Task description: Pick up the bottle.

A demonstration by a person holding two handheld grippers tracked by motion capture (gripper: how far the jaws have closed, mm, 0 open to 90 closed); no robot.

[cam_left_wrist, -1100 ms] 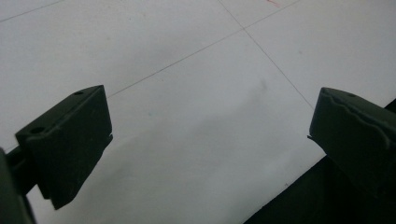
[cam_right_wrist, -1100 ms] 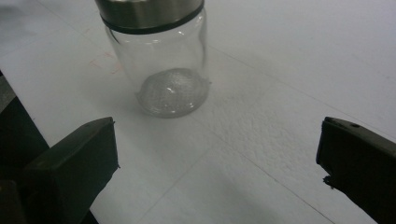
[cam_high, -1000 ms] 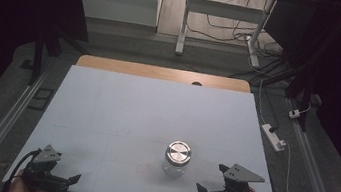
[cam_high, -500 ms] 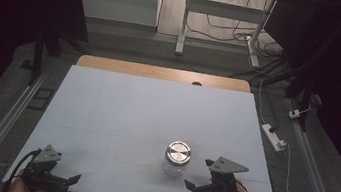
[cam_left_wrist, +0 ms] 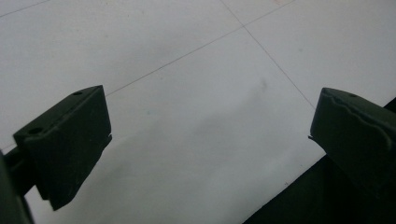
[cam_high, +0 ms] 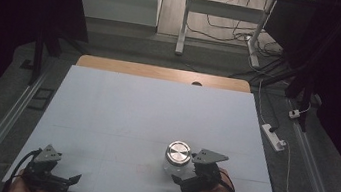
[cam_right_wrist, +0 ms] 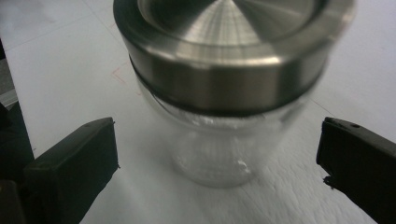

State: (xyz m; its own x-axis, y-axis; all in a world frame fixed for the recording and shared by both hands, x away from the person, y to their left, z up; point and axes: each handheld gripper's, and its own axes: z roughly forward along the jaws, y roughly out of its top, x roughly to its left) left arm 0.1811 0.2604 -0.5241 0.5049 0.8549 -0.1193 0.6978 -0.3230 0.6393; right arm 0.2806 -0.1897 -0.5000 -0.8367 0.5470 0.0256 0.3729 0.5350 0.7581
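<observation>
L claw (cam_high: 53, 179) sat at the near-left corner of the counter (cam_high: 121, 109), jaws wide apart w/ nothing between them; in the left gripper view just bare white top showed under it. Centre-right, near the front edge, stood one jar (cam_high: 177, 160): clear glass, steel lid (cam_high: 178, 153) on. R claw (cam_high: 182, 181) was just beside the jar on its right, jaws spread wide; in the right gripper view the jar (cam_right_wrist: 219, 116) stood between them but neither jaw touched the glass. Progress, judging by this: reach about done, grip not yet made, lid on, jar not lifted, so nearly everything was left to do. Count: 1 jar, 1 lid, 2 claws, 1 counter. Off the counter to the right, 1 power strip (cam_high: 273, 137) lay on the floor
</observation>
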